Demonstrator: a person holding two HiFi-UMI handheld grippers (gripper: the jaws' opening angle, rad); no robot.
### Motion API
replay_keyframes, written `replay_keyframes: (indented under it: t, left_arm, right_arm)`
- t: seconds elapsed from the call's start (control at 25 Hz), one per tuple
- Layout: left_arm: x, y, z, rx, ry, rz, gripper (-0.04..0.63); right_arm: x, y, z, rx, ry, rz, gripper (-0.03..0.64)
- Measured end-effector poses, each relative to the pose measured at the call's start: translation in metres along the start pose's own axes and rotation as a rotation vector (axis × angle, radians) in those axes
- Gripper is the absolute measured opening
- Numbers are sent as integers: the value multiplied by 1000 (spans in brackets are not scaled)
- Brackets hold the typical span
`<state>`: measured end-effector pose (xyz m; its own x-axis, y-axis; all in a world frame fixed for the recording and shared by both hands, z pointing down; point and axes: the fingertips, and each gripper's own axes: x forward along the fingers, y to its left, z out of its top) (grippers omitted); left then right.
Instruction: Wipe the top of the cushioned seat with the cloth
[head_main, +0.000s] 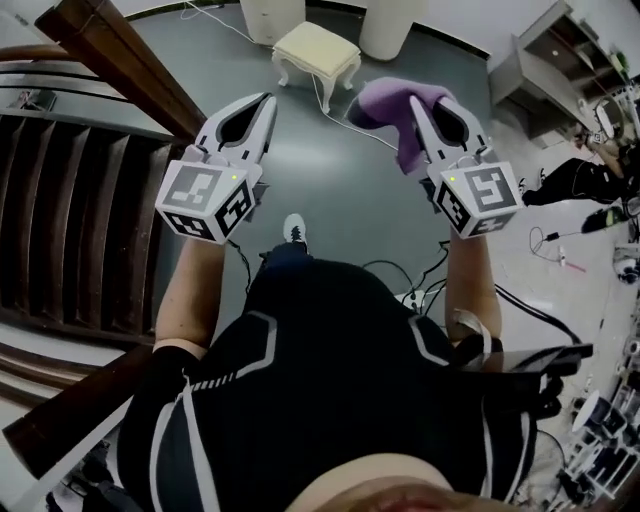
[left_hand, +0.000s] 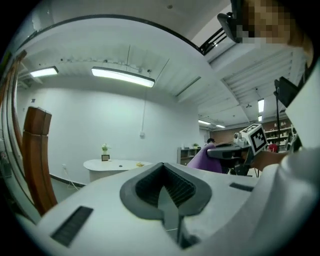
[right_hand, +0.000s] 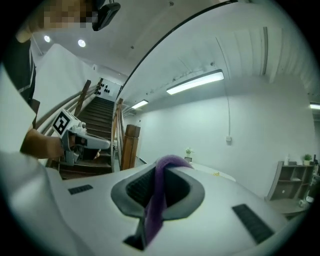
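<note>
Your forearms: both reach forward from the bottom of the head view. Your dark top hides the floor beneath them.
Left gripper (head_main: 266, 102): the jaws are closed together with nothing between them. In the left gripper view its own grey body fills the lower half of the picture.
Right gripper (head_main: 417, 108): the jaws are clamped on the cloth (head_main: 388, 100).
Cloth: purple, held in the air at the right jaw tips, well apart from the seat. One fold bulges over the tips. The strip caught between the ribbed pads runs down out of sight in the right gripper view.
Markings: each marker cube (head_main: 205, 195) carries square black-and-white code patterns. These are patterns, not letters.
Shoe (head_main: 294, 230): white, on the grey floor (head_main: 340, 200). Only the toe shows past your body.
Cushioned seat (head_main: 318, 45): a small stool with a cream top and white curved legs. It stands on the floor ahead of both grippers, and neither one touches it. The cushion hides its far legs.
Staircase (head_main: 70, 200): dark wood, at your left, cut off by the picture edge.
Table (left_hand: 112, 166): white, far back in the left gripper view. It carries a small plant (left_hand: 104, 148) and a framed card too small to read.
</note>
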<state>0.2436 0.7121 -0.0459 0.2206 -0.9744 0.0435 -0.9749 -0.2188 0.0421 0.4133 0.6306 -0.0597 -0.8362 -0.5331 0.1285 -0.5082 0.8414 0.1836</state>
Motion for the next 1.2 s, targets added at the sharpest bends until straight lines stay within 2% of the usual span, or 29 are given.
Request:
replay_keyframes:
  t: [0.08, 0.24, 0.36, 0.44, 0.64, 0.88, 1.08, 1.2]
  left_arm:
    - [33, 33, 15, 26, -11, -24, 3]
    - [99, 102, 29, 66, -26, -21, 3]
    - [152, 132, 31, 6, -65, -54, 3]
    - [190, 148, 25, -22, -56, -56, 3]
    - [290, 191, 10, -32, -16, 34, 3]
    - [410, 237, 0, 21, 60, 190, 3]
    - [437, 272, -4, 30, 101, 227, 3]
    - [464, 309, -14, 35, 135, 229, 3]
  right_arm:
    - [46, -22, 0, 23, 14, -6, 23]
    - [119, -64, 4, 53, 41, -31, 23]
    - [161, -100, 2, 47, 57, -41, 23]
    - [186, -127, -1, 52, 50, -41, 23]
    - [253, -212, -17, 84, 9, 6, 23]
    - [333, -319, -30, 95, -4, 99, 23]
    - [385, -344, -36, 96, 7, 134, 23]
    - [431, -354, -48, 113, 35, 148, 23]
